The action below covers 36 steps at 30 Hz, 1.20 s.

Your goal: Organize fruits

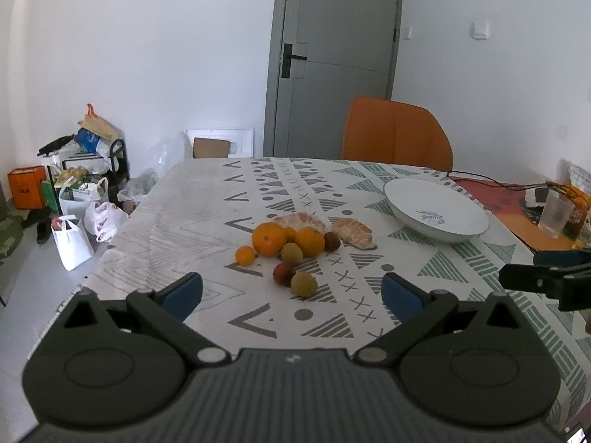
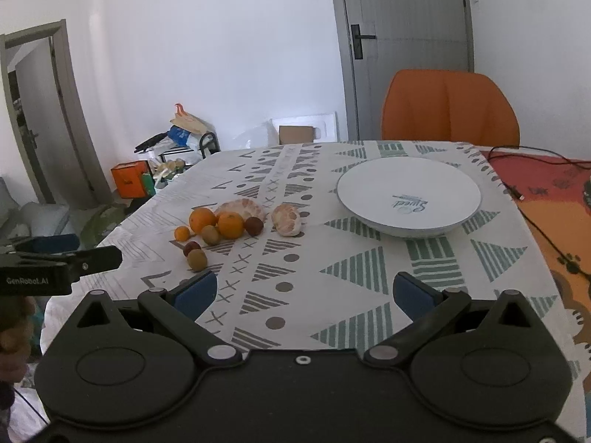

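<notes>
Left gripper (image 1: 291,295) and right gripper (image 2: 303,291), both spread wide and holding nothing, hover over the tablecloth (image 2: 351,269); fruit cluster (image 1: 291,243) lies left of the white plate (image 2: 369,188).

We see a white tablecloth (image 2: 332,280) printed with grey and pale green striped triangles, dots and crosses. On it, two round bright orange oranges (image 1: 269,239) and a small yellow-orange fruit (image 1: 245,255) sit among dull green (image 1: 304,284) and dark red small fruits (image 1: 283,274). The round white plate (image 2: 373,184) carries blue lettering. Our gripper fingers have blue pads (image 2: 195,293) on black arms. An orange chair (image 2: 448,105) stands before a grey door (image 2: 406,37).
</notes>
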Each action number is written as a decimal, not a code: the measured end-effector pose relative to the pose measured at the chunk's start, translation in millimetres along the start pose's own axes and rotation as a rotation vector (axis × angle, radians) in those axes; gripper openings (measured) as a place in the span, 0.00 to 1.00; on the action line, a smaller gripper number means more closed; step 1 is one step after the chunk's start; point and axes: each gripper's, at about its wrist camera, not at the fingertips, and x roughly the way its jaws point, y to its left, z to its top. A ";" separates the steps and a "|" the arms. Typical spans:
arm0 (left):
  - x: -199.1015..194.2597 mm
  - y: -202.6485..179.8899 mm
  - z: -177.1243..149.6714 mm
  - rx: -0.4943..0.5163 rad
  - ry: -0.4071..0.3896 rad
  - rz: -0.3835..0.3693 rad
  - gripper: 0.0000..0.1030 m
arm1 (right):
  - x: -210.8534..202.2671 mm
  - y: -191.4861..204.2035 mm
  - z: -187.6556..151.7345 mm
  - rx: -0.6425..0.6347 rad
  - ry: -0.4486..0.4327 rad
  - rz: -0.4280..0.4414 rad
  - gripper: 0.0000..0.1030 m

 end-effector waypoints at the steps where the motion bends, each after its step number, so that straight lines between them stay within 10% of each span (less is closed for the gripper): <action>1: 1.6 0.8 -0.5 -0.004 0.002 -0.003 0.98 | 1.8 -0.7 0.1 0.003 0.001 0.004 1.00; 17: 36.3 19.7 -14.0 -0.062 0.059 -0.021 0.63 | 46.7 8.6 -4.1 0.026 0.050 0.086 0.99; 36: 81.8 45.3 -16.7 -0.106 0.132 -0.038 0.47 | 108.0 41.9 0.2 -0.005 0.124 0.148 0.74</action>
